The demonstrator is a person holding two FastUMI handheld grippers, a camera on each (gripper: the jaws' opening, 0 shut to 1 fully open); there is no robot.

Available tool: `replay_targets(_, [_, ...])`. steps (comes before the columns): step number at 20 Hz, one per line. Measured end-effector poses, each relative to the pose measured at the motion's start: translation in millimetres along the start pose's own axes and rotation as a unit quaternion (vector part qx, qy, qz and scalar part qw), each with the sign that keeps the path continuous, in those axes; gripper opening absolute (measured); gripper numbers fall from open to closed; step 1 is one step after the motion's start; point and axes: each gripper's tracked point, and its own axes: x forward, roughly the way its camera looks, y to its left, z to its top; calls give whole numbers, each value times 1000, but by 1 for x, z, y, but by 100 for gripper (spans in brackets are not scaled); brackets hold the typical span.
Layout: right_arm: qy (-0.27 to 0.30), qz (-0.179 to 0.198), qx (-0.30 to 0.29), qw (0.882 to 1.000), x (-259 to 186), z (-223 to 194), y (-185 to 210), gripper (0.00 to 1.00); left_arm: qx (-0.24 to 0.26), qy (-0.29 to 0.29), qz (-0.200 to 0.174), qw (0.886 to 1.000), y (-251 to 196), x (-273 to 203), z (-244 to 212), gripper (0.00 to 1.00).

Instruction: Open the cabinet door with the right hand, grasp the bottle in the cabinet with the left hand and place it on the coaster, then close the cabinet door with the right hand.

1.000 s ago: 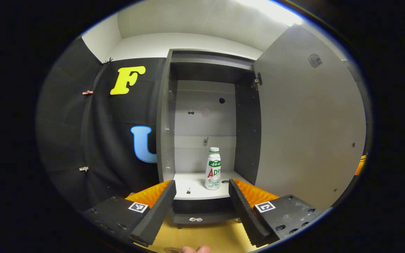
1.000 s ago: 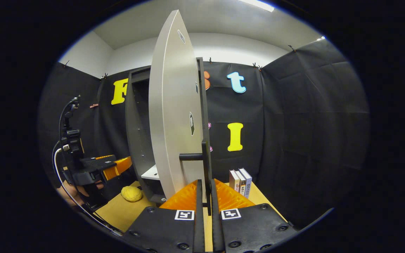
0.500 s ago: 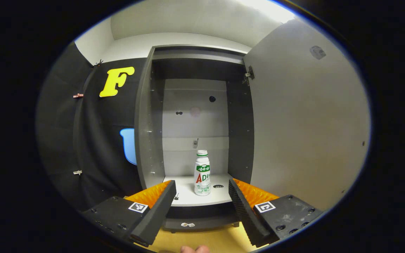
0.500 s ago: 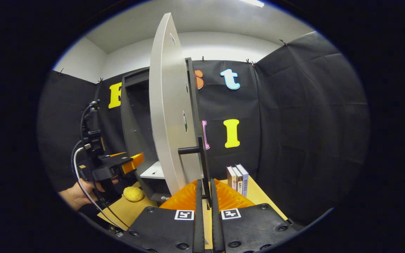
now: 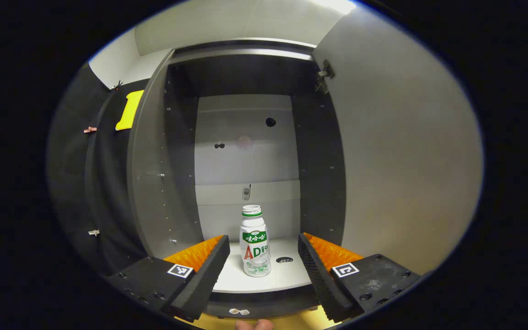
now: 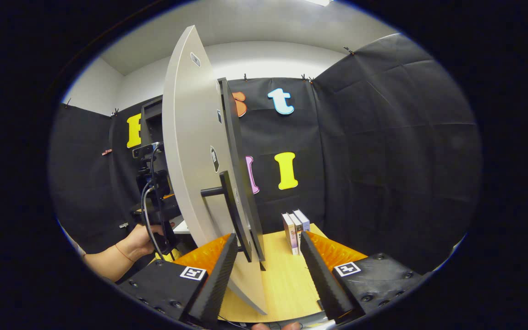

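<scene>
Left gripper (image 5: 263, 256) fingers spread, white plastic bottle with green cap (image 5: 254, 241) upright between, untouched. Right gripper (image 6: 267, 256) fingers released, straddling grey cabinet door (image 6: 190, 151) black handle (image 6: 234, 215).

Left gripper view: close before open cabinet (image 5: 245, 146), facing straight into interior. Right gripper view: right of cabinet (image 6: 151, 114), facing cabinet door's (image 6: 190, 151) free edge, very near. Shared: cabinet, door (image 5: 397, 151).

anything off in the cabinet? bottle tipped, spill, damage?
Nothing stands out. The white plastic bottle with green label stands upright on the pale cabinet shelf, no spill visible. The grey cabinet door hangs wide open, hinge attached.
</scene>
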Motion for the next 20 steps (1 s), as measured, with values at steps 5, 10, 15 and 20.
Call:
replay_targets(5, [-51,-11,2,999,6,17,-12,94,-2,21,23,1000,12,58,-16,95])
replay_targets(10, [-52,-35,-37,997,10,12,-28,98,-31,40,35,998,22,104,-39,95])
replay_targets(15, [-52,-60,-42,996,14,15,-43,98,-36,55,32,997,23,137,-55,95])
replay_targets(20, [-48,-50,-48,996,12,13,-38,98,-25,47,33,998,26,132,-47,76])
